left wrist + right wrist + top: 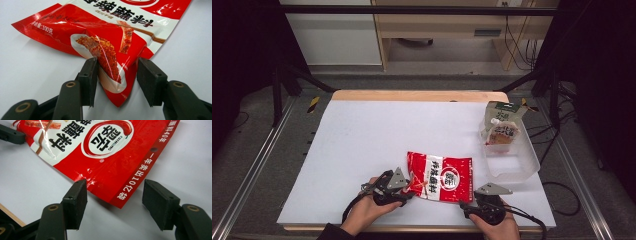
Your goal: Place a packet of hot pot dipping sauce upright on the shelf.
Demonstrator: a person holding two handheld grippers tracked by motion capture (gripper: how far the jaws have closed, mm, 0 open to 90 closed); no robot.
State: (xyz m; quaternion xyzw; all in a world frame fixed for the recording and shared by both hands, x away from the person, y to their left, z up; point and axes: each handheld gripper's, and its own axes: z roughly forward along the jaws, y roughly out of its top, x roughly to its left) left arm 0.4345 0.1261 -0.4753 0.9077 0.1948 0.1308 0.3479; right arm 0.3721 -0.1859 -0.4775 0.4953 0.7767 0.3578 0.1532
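Left gripper (116, 75) jaws astride the red packet's (105, 32) buckled corner.

Light: bright and even on the white surface (362, 135); room edges dark.
Glare: white streaks on the glossy red packet (75, 27).
Focus: high view soft; tongs' bases blurred.

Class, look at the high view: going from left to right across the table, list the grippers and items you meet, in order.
left gripper → red seasoning packet → right gripper → clear plastic bin, with a spouted pouch standing in its far end.
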